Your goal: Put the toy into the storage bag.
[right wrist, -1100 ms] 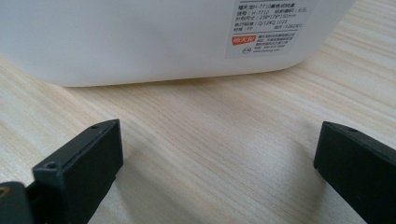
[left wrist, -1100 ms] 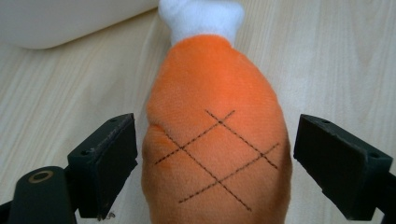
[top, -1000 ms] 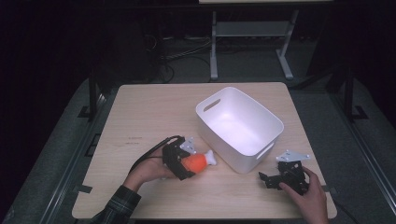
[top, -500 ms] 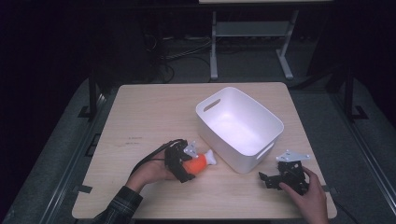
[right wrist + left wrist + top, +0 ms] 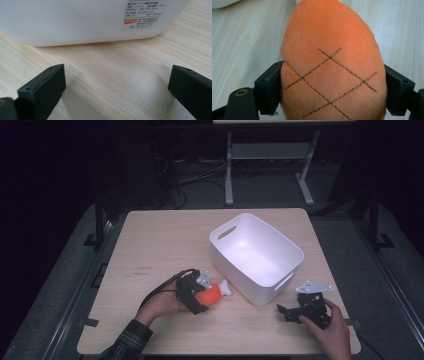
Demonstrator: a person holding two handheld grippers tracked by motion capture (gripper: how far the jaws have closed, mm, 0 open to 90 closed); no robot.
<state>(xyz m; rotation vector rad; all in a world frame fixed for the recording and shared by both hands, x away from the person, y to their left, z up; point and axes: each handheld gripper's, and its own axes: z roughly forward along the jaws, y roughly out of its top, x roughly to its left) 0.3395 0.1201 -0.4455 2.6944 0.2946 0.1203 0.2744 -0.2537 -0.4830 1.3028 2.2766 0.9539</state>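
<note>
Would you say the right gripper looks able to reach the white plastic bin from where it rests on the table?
Probably yes. The right gripper rests on the wooden table with open, empty jaws facing the white plastic bin, and only bare tabletop lies between them; the orange plush toy sits off to the side.

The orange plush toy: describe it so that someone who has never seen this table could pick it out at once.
Start at the white bin in the middle of the wooden table. Just off its near left corner lies the orange plush toy, between the jaws of the left gripper, which have just been closing on it. It is the one bright orange, soft thing there, stitched with a dark criss-cross and ending in a white knob.
</note>
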